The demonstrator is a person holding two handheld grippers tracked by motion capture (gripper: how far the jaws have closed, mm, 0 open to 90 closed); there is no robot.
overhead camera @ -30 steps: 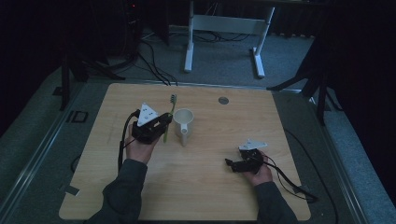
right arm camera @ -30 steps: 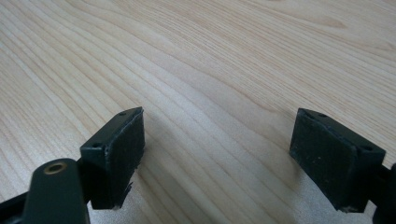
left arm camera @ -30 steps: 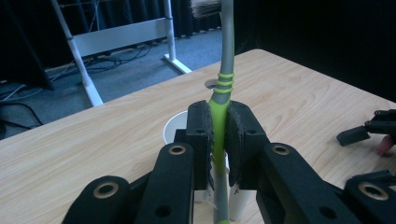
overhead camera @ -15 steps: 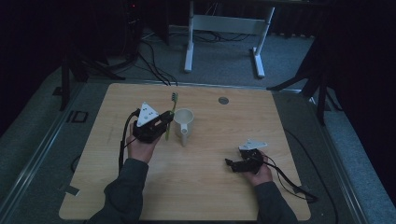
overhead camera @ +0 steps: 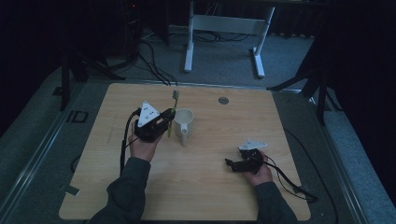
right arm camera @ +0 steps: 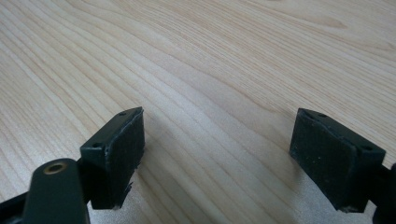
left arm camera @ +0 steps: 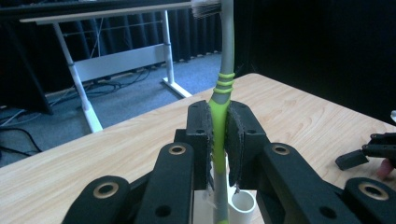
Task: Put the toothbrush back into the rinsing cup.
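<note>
Nothing has moved since the earlier frame: both hands sit as before. Left gripper (overhead camera: 164, 122) is clamped on a toothbrush (overhead camera: 172, 113), held upright just beside the mug (overhead camera: 183, 124), left of the table's (overhead camera: 280, 121) middle. Left gripper view shows pads (left arm camera: 206, 135) pinching the green handle, bristles up. Right gripper (overhead camera: 232, 164) rests near the right front corner; right gripper view shows its jaws wide apart over bare wood.

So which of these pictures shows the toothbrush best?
The left gripper view: the toothbrush stands upright, its green handle clamped by the left gripper. The high view shows it small, beside the mug. The right gripper view looks at bare table.
</note>
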